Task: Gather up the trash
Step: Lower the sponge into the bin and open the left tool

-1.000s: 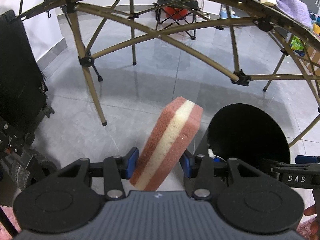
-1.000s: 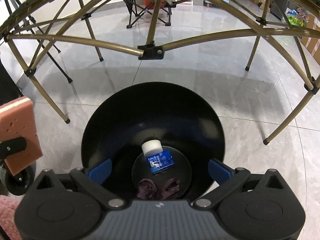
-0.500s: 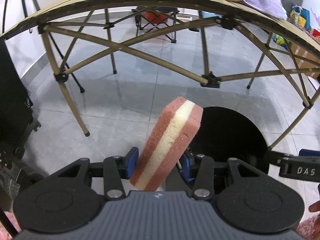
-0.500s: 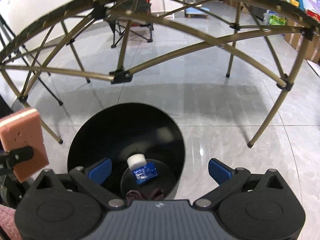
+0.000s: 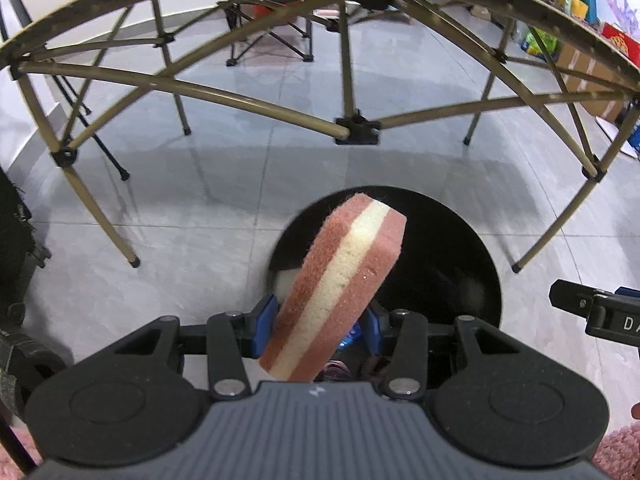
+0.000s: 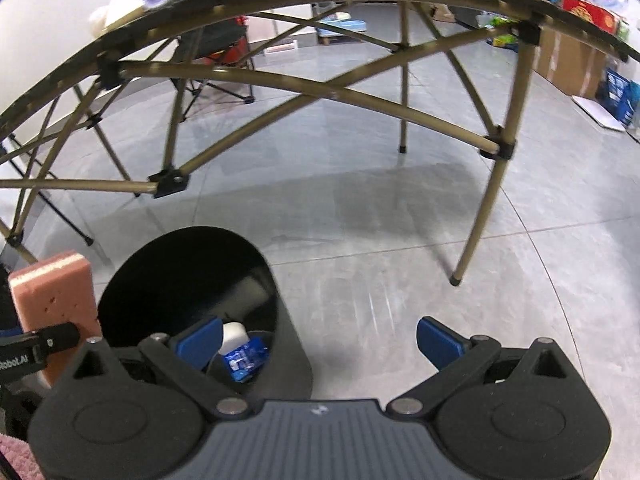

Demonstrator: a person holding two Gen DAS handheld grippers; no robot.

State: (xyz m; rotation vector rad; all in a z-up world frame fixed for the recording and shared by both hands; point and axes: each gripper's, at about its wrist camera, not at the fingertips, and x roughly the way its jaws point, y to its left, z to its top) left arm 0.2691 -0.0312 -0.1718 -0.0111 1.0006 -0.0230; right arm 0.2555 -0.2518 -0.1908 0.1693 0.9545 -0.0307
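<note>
Grey floor tiles [image 5: 224, 208] fill both views, with a folding worktop's frame [image 5: 356, 130] arching across the top. At lower centre of the left wrist view, the left hand-held gripper [image 5: 320, 322] pinches a pink-and-cream sponge [image 5: 340, 280] edge-on, over the near rim of the black bin [image 5: 448, 248]. The right hand-held gripper [image 6: 320, 340] stands wide open and empty beside the bin, which already holds a blue packet [image 6: 244, 358]. Only the sponge's lower end is between the pads, so it could twist out early. Released now, it may clip the rim and fall to the floor.
</note>
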